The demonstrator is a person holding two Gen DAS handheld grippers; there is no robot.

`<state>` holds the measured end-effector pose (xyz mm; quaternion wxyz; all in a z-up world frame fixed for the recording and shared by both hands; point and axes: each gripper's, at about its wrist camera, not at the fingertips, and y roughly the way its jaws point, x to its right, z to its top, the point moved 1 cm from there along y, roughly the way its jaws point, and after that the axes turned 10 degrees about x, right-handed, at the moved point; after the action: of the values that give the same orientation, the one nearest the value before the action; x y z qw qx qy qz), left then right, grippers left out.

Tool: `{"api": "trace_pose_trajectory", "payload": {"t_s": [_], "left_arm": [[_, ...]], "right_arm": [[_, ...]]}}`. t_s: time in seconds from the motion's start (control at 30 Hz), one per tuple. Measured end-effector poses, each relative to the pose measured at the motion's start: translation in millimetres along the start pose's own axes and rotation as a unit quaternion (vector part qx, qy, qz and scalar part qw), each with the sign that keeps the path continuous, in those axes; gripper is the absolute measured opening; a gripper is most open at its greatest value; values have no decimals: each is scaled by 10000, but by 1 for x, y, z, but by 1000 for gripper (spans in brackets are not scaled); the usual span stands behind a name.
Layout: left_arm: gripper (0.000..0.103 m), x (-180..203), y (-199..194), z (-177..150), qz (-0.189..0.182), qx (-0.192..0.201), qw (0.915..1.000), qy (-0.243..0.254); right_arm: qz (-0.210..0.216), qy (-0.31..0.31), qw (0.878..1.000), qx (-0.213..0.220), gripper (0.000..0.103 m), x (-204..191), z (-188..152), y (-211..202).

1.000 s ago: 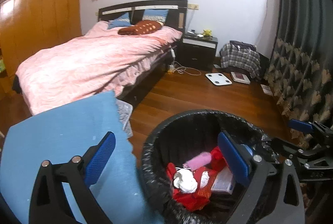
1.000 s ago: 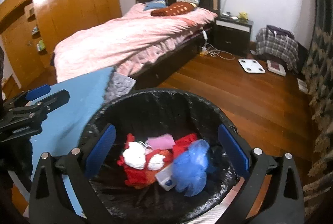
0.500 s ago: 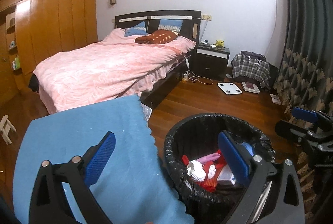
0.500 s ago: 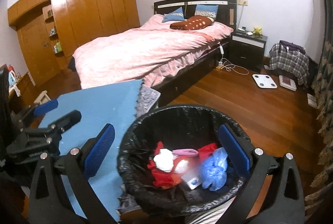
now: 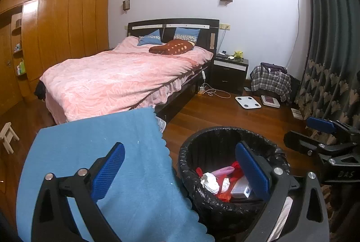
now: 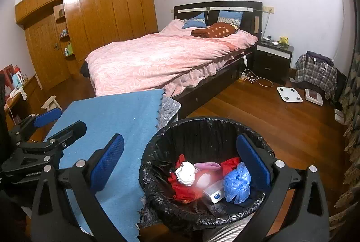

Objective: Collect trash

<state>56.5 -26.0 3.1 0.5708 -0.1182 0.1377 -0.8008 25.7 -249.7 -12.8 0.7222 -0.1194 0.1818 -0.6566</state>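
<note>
We've got both grippers over the bin, nothing gripped. Left gripper sits at the bottom of its own view, jaws wide and empty; right gripper likewise in its view, jaws wide and empty. The trash bin, black-bag lined, is bottom centre in the right view and bottom right of centre in the left view. Inside we see red wrapping, a white crumpled wad, a pink piece, a knotted blue plastic bag and a small white box with a blue logo, text too small to read. A blue cloth with scalloped edge lies just left of the bin, covering a surface we can't identify. At the right edge of the left view the other gripper's body carries white lettering, roughly "DAS", not fully legible. Pink-covered bed fills mid frame; a white scale lies on the wood floor, centre right.
</note>
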Motion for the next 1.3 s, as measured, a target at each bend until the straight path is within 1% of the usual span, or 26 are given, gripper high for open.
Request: {"api": "trace_pose_trajectory", "payload": {"t_s": [0.2, 1.3], "left_arm": [[97, 0, -5, 0, 13, 42, 10000, -5], [97, 1, -6, 0, 5, 50, 10000, 1]], "right_arm": [[0, -15, 10000, 30, 97, -2, 1, -3], [6, -32, 10000, 44, 97, -5, 0, -3]]}}
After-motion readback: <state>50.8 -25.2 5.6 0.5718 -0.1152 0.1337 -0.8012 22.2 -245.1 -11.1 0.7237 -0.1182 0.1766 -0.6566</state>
